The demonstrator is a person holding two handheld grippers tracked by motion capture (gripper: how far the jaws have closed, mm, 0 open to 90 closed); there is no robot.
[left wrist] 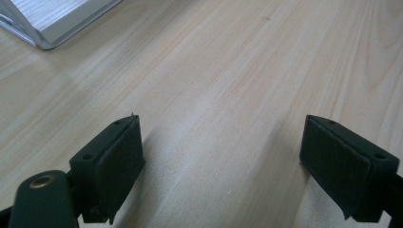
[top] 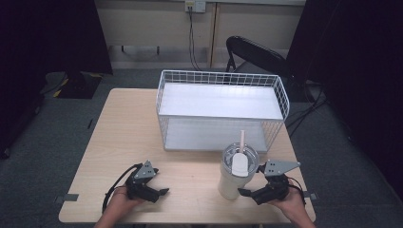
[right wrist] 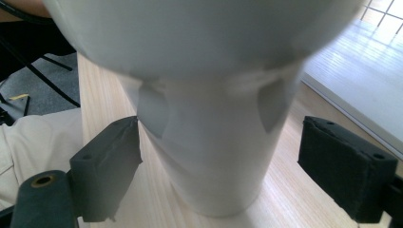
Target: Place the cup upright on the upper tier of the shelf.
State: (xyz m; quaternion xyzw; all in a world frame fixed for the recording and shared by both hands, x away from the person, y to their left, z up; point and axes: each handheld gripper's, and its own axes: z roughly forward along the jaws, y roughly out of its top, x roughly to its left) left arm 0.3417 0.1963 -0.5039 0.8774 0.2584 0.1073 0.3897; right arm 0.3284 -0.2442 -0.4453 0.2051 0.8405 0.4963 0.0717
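A white tumbler with a clear lid and a straw stands upright near the table's front right. My right gripper is open, its jaws reaching around the tumbler's lower body, one pad close to its side, the other pad a little apart. My left gripper rests at the front left of the wooden table, open, with bare wood between its pads.
A white wire basket shelf with two tiers stands at the back middle of the table, its lower corner seen from the left gripper. A black folding chair is behind the table. Grey carpet surrounds the table.
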